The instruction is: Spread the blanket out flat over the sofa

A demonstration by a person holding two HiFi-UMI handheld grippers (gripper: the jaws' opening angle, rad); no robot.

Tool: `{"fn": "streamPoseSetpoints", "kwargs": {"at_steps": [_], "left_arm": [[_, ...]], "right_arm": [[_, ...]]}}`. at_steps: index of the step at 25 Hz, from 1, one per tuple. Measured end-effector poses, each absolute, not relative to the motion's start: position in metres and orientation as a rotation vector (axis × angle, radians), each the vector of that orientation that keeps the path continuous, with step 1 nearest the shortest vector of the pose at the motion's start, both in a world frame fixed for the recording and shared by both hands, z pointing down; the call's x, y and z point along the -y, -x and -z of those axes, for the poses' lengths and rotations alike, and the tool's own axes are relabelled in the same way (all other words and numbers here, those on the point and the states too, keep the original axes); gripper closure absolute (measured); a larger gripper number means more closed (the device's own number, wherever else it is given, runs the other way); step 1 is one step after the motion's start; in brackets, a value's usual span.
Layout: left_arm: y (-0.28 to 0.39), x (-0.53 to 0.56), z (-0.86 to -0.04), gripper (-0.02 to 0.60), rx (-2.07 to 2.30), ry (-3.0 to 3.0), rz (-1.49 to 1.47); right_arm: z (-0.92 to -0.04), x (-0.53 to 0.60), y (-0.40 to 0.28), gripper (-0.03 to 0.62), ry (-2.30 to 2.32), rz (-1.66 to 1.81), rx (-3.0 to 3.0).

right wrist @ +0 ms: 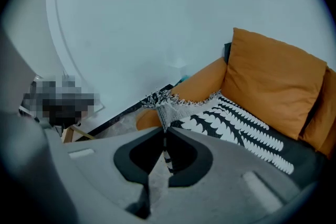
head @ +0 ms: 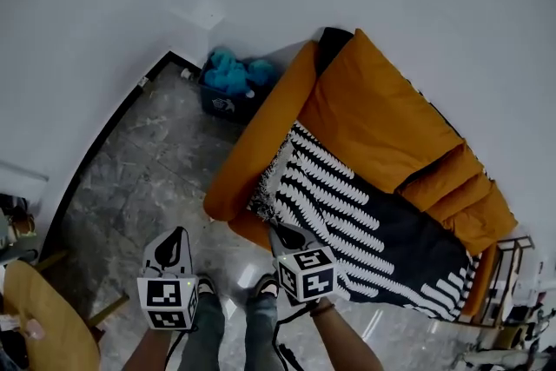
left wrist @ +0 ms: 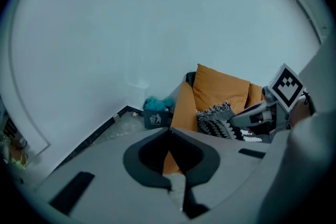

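While the right gripper (right wrist: 164,131) pinches the fringed edge of the black-and-white blanket (head: 369,226) tight between its jaw tips, the cloth lies along the seat of the orange sofa (head: 378,109), and that gripped corner is gathered in a bunch near the sofa's arm. Over on the other side, the left gripper (left wrist: 169,132) hangs above the marble floor (head: 161,174), jaws pressed together on nothing. A blue bin (head: 228,100) sits just beside the sofa's arm, against the wall.
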State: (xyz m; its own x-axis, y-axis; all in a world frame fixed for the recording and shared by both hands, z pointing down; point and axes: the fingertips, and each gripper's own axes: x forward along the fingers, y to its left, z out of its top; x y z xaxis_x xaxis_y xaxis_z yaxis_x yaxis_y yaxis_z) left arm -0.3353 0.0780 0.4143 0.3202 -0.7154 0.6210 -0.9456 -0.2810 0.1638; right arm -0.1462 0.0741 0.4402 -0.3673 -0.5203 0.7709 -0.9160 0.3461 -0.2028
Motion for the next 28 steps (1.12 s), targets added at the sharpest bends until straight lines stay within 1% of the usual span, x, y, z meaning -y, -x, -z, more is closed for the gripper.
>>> {"fn": "streamPoseSetpoints", "kwargs": {"at_steps": [13,28], "left_arm": [[0.363,-0.092,-0.445,0.592,1.484,-2.007,-0.628],[0.367,-0.079,-0.480,0.592,1.484,-1.972,-0.670]], "right_arm": [[-0.504,-0.112,0.217,0.574,-0.990,-0.897,2.010],[-0.584,-0.145,0.260,0.574,-0.795,-0.964,1.955]]}}
